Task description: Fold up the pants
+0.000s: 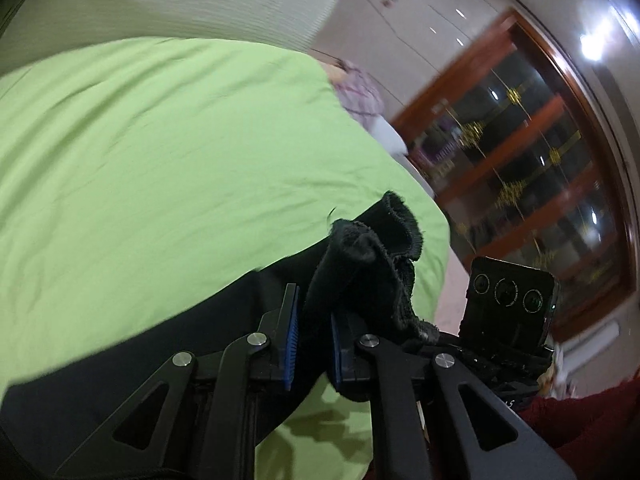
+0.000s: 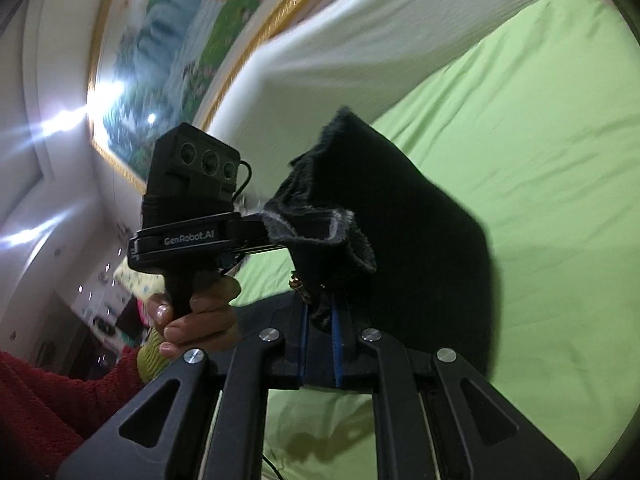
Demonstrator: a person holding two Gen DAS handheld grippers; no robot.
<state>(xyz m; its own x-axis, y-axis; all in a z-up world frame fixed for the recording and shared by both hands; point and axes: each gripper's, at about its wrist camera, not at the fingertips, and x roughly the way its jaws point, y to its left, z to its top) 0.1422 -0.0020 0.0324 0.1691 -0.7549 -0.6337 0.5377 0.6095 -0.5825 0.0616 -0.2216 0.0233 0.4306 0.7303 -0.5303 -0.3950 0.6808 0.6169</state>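
The black pants (image 1: 352, 264) are lifted off a bed covered with a light green sheet (image 1: 160, 152), held at two points by the two tongs.

In the left wrist view, the left gripper (image 1: 314, 340) has its blue-padded fingers (image 1: 291, 344) drawn close together on a bunched fold of the dark fabric. The cloth rises from between the pads and flares into a ruffled, fuzzy edge just above and to the right of the fingertips. More of the black cloth trails down and to the left beneath the gripper, crossing over the green sheet. To the right, the other tool's camera block (image 1: 510, 296) with its three round lenses sits close by, near the held fabric. Behind it stands a wooden cabinet with dark glass doors (image 1: 520, 168), and a white pillow (image 1: 160, 4) lies at the head of the bed.

In the right wrist view, the right gripper (image 2: 320, 332) is likewise nearly closed, its blue pads (image 2: 338, 344) pinching a gathered piece of the pants (image 2: 400, 216). The fabric stands up from the pads and spreads up and rightward as a broad dark panel hanging over the sheet (image 2: 540, 140), with a grey fleecy lining showing at the rolled edge. Just left of it, the left hand (image 2: 200, 320) in a red sleeve grips the handle of the left tool (image 2: 192, 200), whose front reaches the same bunch of cloth. A gold-framed painting (image 2: 180, 40) hangs on the wall beyond.
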